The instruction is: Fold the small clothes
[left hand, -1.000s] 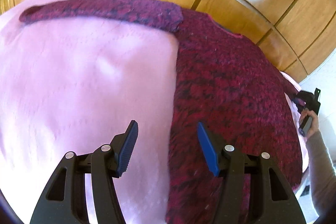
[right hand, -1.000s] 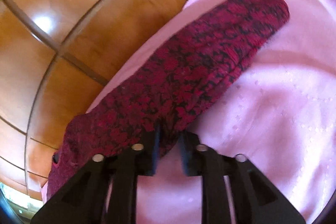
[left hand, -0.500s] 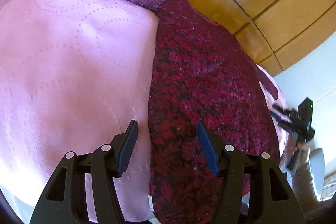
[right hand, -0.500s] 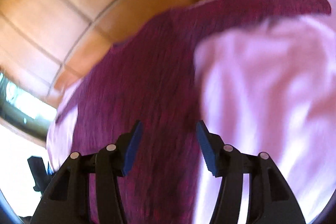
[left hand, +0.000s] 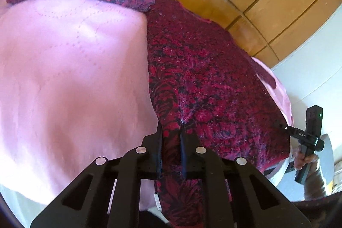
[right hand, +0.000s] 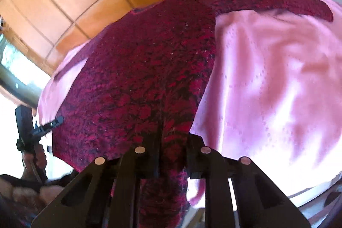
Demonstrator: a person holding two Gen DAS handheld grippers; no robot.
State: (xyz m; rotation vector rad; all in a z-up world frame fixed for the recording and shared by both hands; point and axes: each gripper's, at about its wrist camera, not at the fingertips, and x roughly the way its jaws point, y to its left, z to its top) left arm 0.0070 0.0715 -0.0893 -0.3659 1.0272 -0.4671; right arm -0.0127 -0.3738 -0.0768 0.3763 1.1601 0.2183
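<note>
Both grippers' fingers (left hand: 159, 149) pinched closed.
</note>
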